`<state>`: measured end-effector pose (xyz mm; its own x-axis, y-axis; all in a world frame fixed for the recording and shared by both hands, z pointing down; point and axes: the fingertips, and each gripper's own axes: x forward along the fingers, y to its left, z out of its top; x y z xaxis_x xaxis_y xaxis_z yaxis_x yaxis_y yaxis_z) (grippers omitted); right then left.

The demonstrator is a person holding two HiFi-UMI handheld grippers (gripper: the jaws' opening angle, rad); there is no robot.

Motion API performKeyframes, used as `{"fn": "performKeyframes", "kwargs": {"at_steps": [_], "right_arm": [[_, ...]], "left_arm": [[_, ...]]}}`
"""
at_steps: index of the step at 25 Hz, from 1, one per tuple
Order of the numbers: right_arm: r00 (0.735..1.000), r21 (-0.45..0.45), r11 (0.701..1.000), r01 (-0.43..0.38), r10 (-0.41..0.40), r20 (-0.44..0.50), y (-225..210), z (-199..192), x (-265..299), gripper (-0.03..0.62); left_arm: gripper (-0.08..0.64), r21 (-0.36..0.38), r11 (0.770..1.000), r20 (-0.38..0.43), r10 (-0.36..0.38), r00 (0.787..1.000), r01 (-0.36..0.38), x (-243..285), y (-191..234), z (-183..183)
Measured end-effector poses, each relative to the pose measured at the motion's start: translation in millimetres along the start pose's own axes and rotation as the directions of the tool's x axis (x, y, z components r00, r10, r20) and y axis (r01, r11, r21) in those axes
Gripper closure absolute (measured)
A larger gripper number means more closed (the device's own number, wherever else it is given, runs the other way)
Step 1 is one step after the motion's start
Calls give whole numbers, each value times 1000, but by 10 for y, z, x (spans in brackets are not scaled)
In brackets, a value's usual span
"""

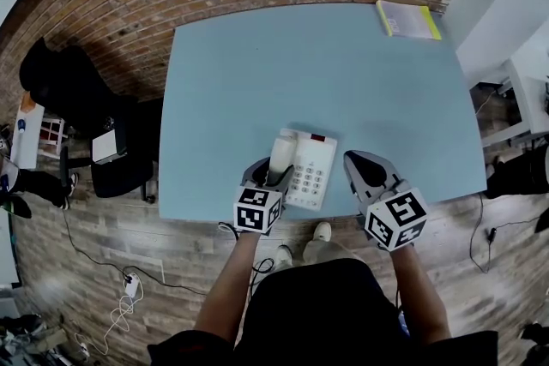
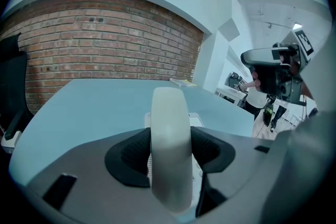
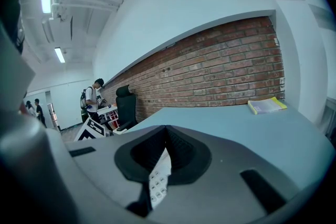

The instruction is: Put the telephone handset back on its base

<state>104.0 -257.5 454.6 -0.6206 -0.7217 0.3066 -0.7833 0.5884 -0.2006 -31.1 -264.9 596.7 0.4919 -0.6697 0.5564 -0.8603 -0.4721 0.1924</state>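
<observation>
Left hand-held gripper [image 1: 274, 177] clamps the white handset [image 1: 282, 150] at the base's [image 1: 316, 169] left side.

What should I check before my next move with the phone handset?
1. Left hand-held gripper shut on the handset: ok.
2. Handset over the left side of the base: ok.
3. Handset fully seated on the base: cannot tell.
4. Right hand-held gripper jaws together, holding nothing: ok.
5. Right hand-held gripper beside the base, not touching it: ok.
6. Book at the table's far corner, away from the phone: ok.
</observation>
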Motion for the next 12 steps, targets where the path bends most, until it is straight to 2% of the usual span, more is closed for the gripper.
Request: {"fn": "performKeyframes", "kwargs": {"at_steps": [12], "right_arm": [[1000, 9, 1000, -4, 4, -26, -101, -70, 37, 580]], "left_arm": [[327, -22, 1000, -26, 8, 1000, -9, 196, 43, -18]]}}
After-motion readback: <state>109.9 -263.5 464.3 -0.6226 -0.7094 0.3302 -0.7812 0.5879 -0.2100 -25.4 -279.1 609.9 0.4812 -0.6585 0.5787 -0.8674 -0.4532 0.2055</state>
